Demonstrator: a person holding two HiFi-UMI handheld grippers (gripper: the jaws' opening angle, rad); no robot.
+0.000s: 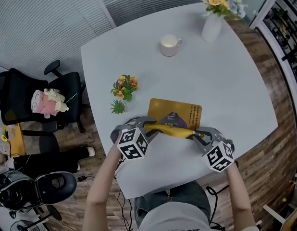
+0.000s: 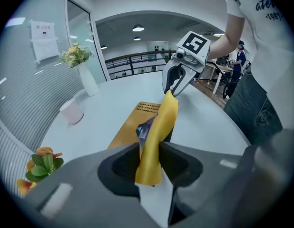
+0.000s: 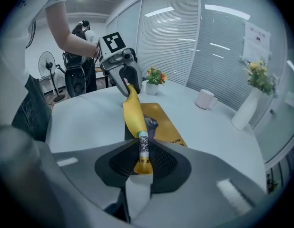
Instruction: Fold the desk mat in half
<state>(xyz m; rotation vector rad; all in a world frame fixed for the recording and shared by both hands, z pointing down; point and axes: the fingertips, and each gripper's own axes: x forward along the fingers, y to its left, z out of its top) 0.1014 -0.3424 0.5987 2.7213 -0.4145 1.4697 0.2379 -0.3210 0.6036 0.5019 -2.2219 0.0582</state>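
A yellow desk mat (image 1: 175,113) with dark print lies on the white table (image 1: 225,76). Its near edge (image 1: 173,129) is lifted off the table and stretched between both grippers. My left gripper (image 1: 144,124) is shut on the mat's near left corner (image 2: 151,165). My right gripper (image 1: 199,134) is shut on the near right corner (image 3: 142,156), which carries a small barcode label. The far half of the mat still rests flat on the table.
A small flower bunch (image 1: 125,86) and a tiny green plant (image 1: 118,107) sit left of the mat. A white mug (image 1: 169,44) and a white vase of flowers (image 1: 213,25) stand farther back. An office chair (image 1: 40,100) is beside the table.
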